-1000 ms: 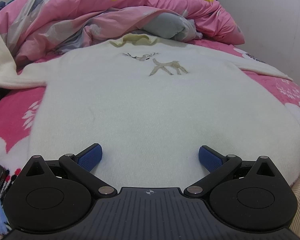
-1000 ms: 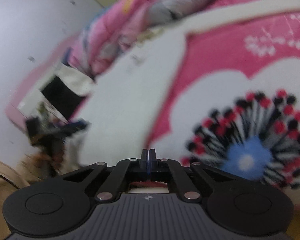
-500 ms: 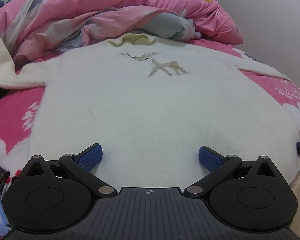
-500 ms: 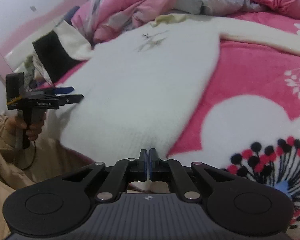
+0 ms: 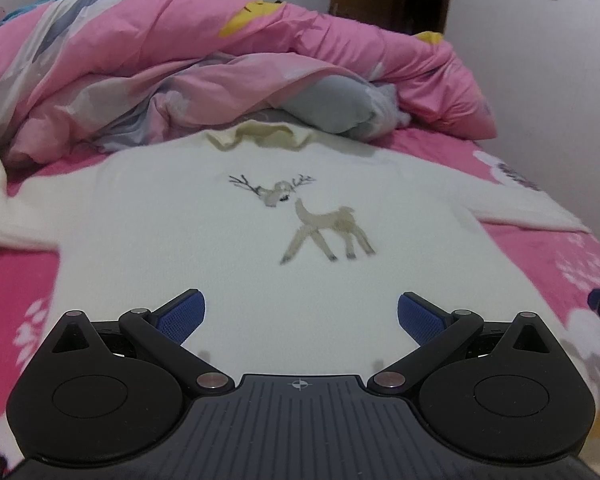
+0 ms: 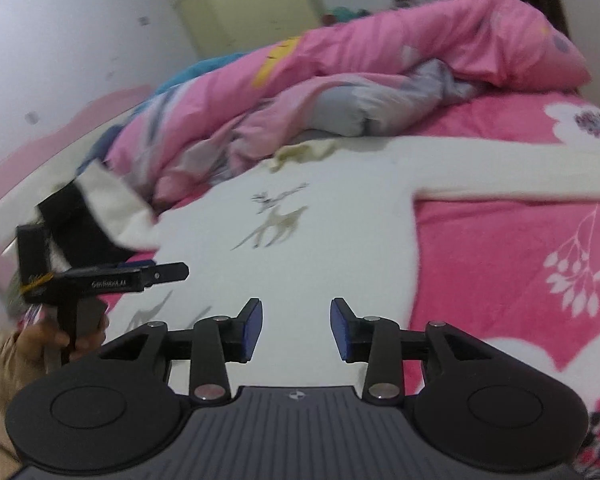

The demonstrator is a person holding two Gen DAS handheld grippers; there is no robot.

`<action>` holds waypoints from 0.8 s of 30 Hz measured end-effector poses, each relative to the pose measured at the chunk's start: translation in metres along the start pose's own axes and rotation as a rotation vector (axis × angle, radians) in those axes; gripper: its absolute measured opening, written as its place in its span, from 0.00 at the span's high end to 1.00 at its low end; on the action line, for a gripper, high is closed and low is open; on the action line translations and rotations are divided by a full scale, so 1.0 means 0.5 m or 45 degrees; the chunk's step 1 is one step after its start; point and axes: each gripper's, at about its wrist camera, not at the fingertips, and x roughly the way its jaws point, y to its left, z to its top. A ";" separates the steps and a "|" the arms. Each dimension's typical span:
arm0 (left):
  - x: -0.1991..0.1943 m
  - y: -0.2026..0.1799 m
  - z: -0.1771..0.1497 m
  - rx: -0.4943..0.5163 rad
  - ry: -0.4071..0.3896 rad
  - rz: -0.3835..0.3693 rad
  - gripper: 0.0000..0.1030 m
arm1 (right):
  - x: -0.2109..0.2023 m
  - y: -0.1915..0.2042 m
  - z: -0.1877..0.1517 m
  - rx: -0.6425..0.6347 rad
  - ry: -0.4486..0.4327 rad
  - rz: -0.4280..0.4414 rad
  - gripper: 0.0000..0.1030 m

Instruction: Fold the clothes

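Note:
A white sweater with a deer motif lies flat and face up on the pink bed, collar at the far end. Its right sleeve stretches out across the sheet. My left gripper hovers open over the sweater's lower body with nothing between its fingers. My right gripper is open above the sweater's lower right part, also holding nothing. The right wrist view shows the left gripper from the side, held by a hand. The sweater's hem is hidden under both grippers.
A crumpled pink and grey duvet is heaped just beyond the collar. A black-and-white garment lies at the bed's left side by a pink bed frame. The pink flowered sheet spreads to the right. A wall borders the right side.
My right gripper has gone from shut to open and swung over the sweater's lower right. My left gripper has moved forward over the sweater, still open.

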 end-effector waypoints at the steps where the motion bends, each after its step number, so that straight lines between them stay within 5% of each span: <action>1: 0.011 -0.004 0.007 0.003 0.000 0.017 0.00 | 0.015 -0.003 0.005 0.025 0.000 -0.012 0.61; 10: 0.086 0.017 0.035 -0.009 -0.006 0.080 0.00 | 0.079 -0.043 0.049 0.196 -0.050 -0.154 0.57; 15: 0.118 0.043 0.019 -0.038 0.048 0.094 0.00 | 0.067 -0.113 0.084 0.351 -0.162 -0.272 0.43; 24: 0.135 0.055 0.009 -0.060 0.089 0.082 0.00 | -0.023 -0.375 0.122 0.866 -0.524 -0.551 0.43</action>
